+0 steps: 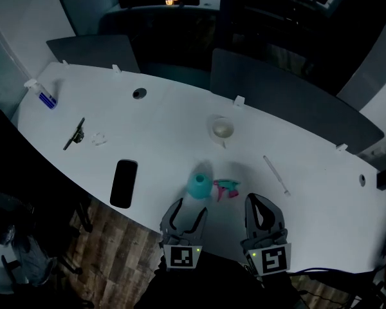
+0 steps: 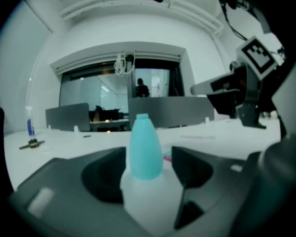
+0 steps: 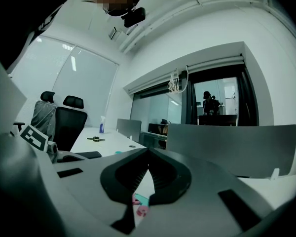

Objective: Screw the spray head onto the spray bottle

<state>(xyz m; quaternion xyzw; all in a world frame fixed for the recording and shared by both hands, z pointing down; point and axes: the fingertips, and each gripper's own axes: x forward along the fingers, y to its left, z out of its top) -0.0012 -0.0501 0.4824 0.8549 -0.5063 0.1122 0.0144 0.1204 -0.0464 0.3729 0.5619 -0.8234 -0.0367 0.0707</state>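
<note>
We find the left gripper with jaws apart, and the spray bottle stands upright between them on the white table. The right gripper has its jaws closed together on nothing. The spray head lies just beside the bottle.

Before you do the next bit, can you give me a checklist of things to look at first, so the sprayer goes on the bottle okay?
1. Spray bottle stands upright on the table: ok.
2. Bottle's neck is bare, ready for the head: ok.
3. Left gripper squeezes the bottle: not ok. Its jaws stand apart with the bottle between them.
4. Right gripper is open to pick something up: not ok. Its jaws are together and it is empty.
5. Spray head lies free on the table beside the bottle: ok.
6. Spray head's tube is fitted: cannot tell.
</note>
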